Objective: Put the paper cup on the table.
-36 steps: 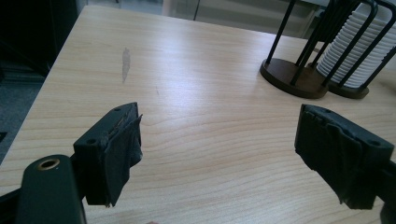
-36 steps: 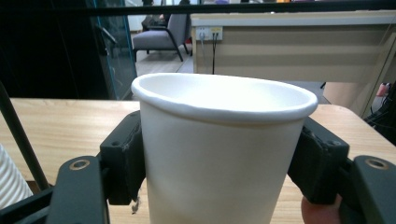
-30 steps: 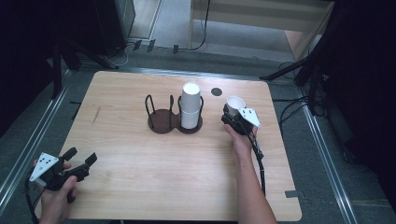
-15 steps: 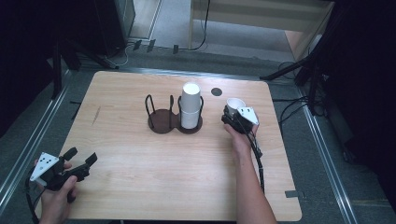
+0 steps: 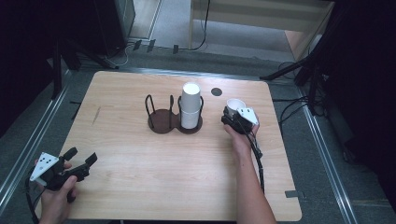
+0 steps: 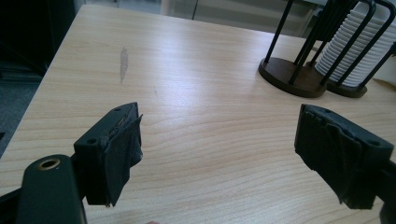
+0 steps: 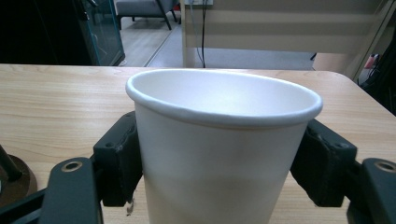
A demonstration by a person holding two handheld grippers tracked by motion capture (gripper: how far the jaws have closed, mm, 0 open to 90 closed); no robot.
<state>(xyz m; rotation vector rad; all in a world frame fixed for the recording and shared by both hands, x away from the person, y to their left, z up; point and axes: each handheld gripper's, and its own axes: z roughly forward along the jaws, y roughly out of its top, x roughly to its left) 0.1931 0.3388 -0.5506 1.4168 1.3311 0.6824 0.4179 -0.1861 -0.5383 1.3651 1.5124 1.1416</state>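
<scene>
The right gripper (image 5: 232, 115) clamps a single white paper cup (image 7: 219, 149) between its black jaws, the cup upright at the right side of the light wooden table (image 5: 140, 186), just right of a dark two-slot wire cup holder (image 5: 163, 119) whose right slot carries a stack of white paper cups (image 5: 190, 106). The left gripper (image 5: 80, 161) rests at the table's near left corner, jaws spread wide with nothing between them.

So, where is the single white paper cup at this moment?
In the high view the paper cup stands upright on the right part of the table, between the jaws of the right claw, just right of the cup stack in the black holder.
</scene>
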